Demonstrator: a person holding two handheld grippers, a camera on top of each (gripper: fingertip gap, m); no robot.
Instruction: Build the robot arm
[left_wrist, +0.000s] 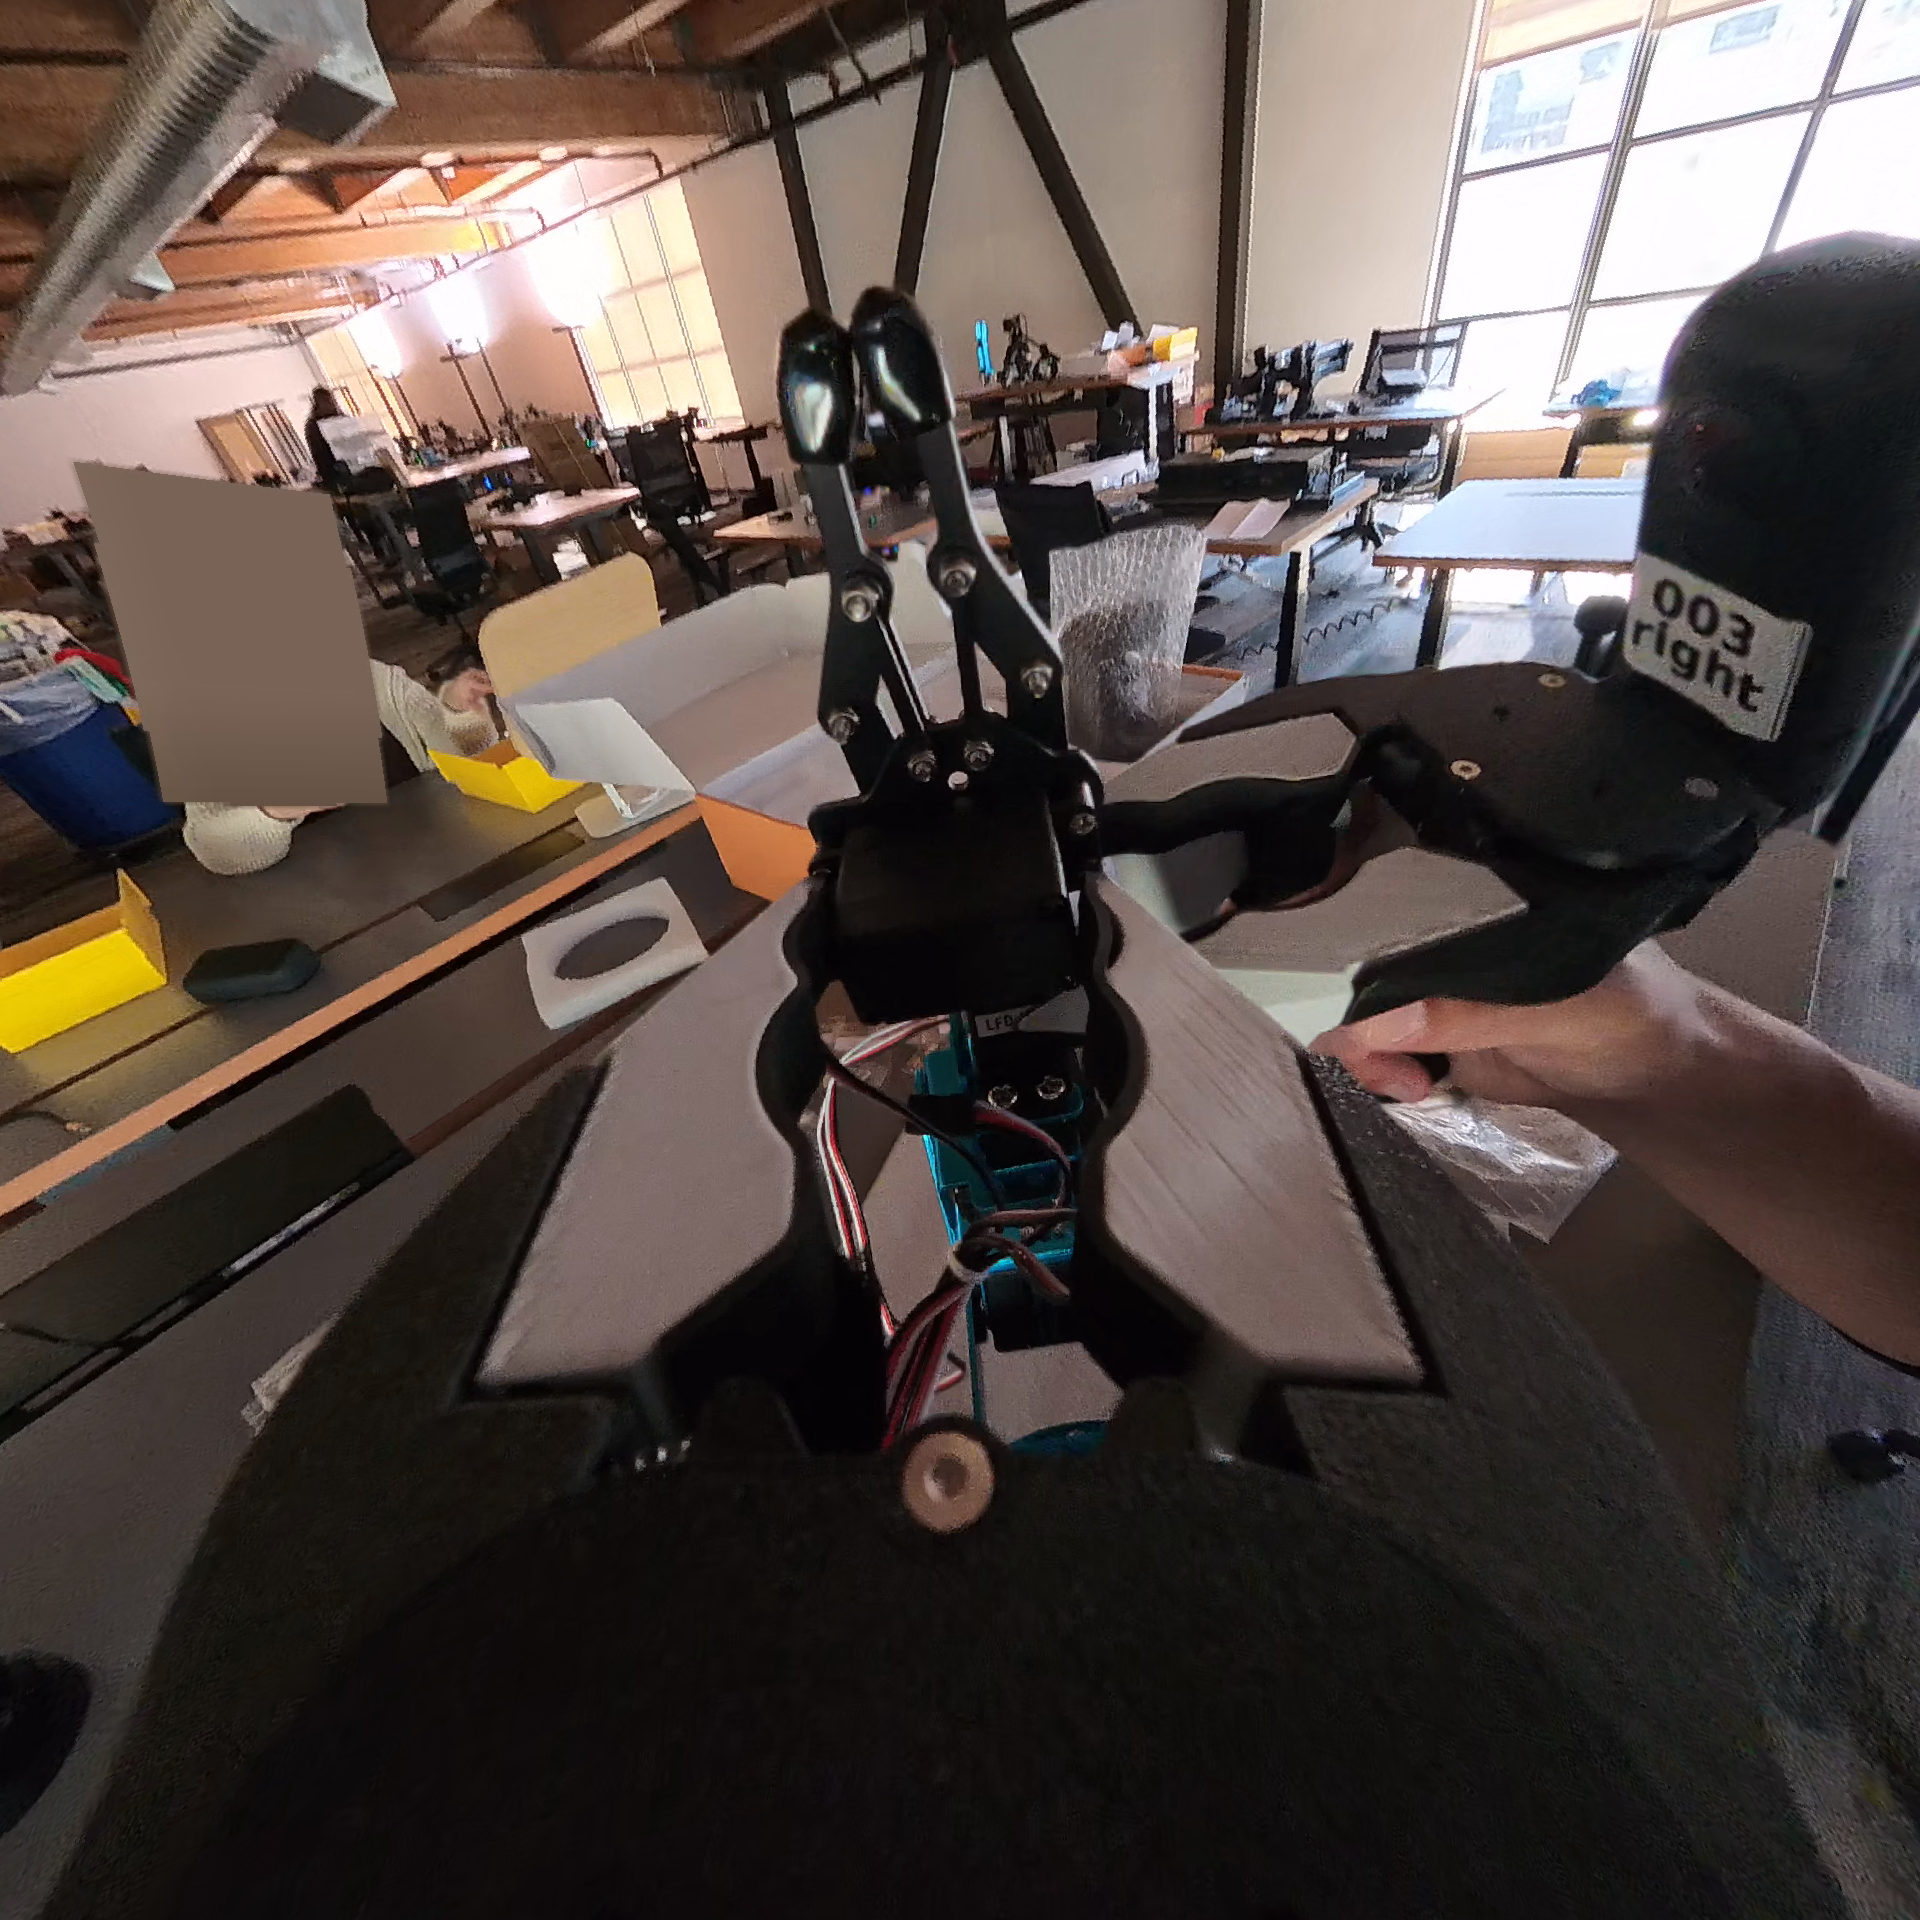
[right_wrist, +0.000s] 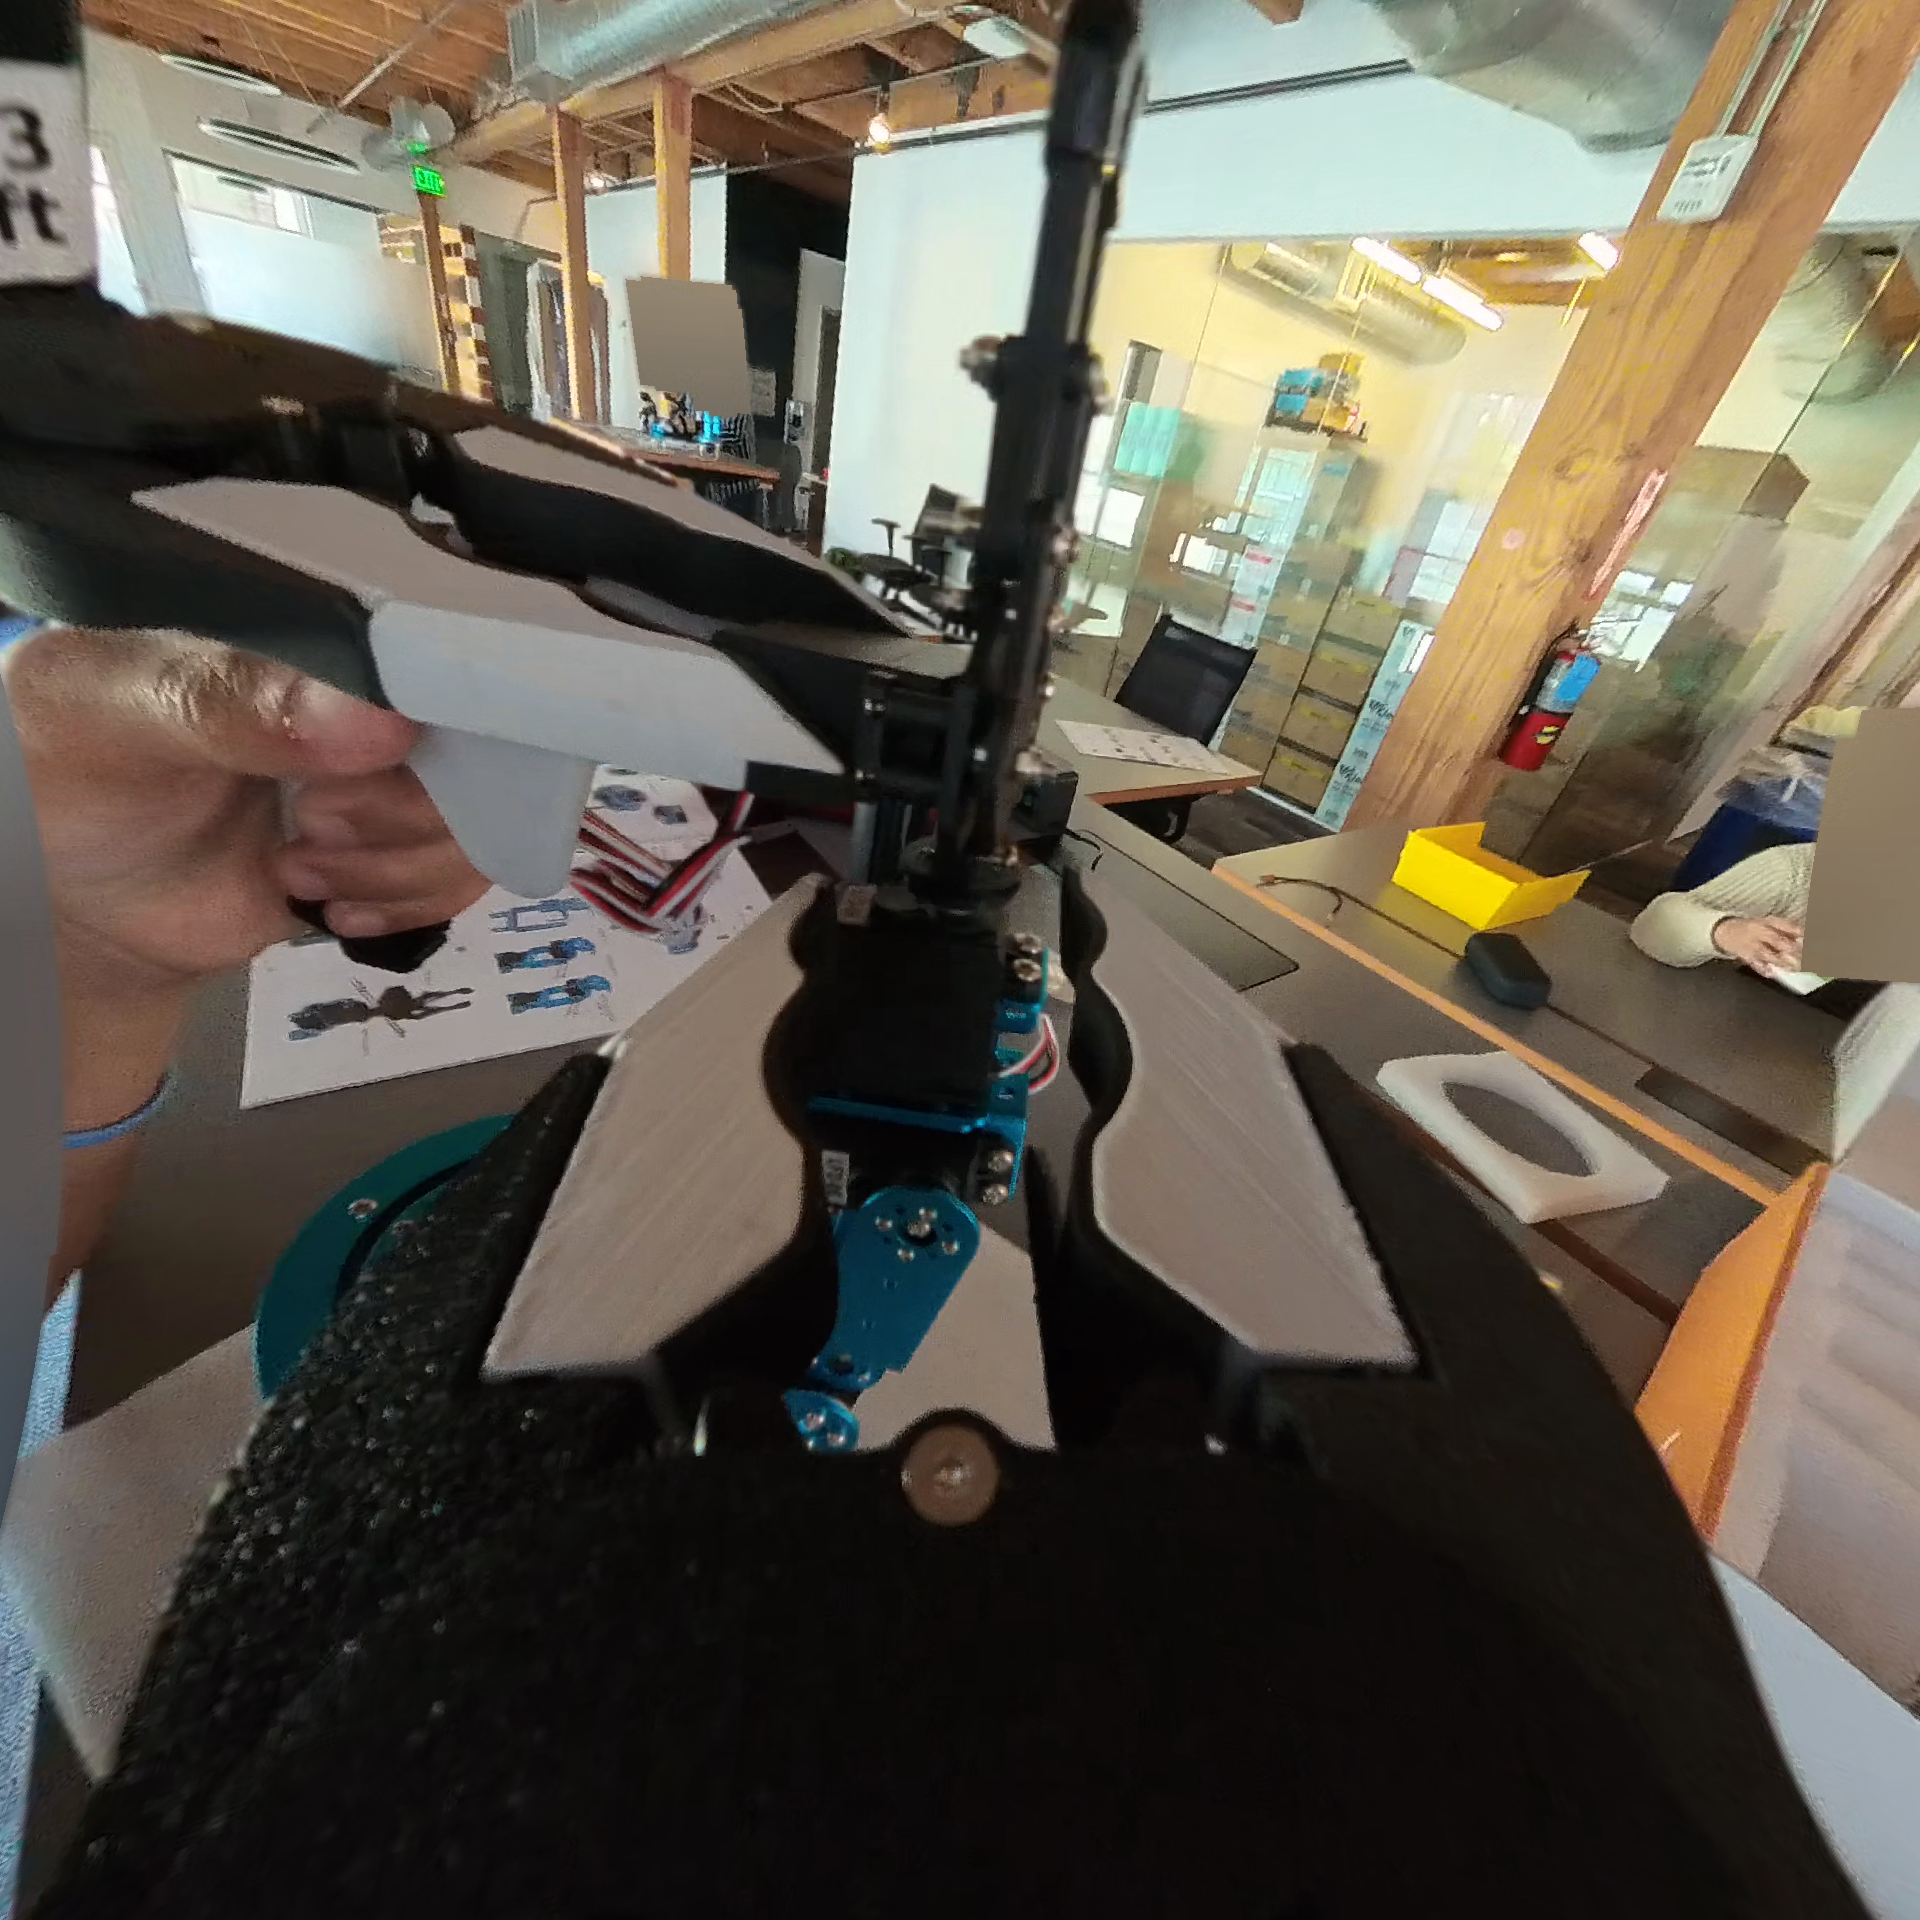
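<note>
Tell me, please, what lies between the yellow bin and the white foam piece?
A dark oval case lies between the yellow bin and the white foam piece, seen in the right wrist view.

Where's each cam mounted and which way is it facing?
Left wrist view: on the left gripper, looking along its fingers at a small robot arm it clamps; right gripper and hand show at right.
Right wrist view: on the right gripper, closed on the same arm's servo; left gripper and hand at left.
Shared: the arm, white foam piece, yellow bin.
</note>
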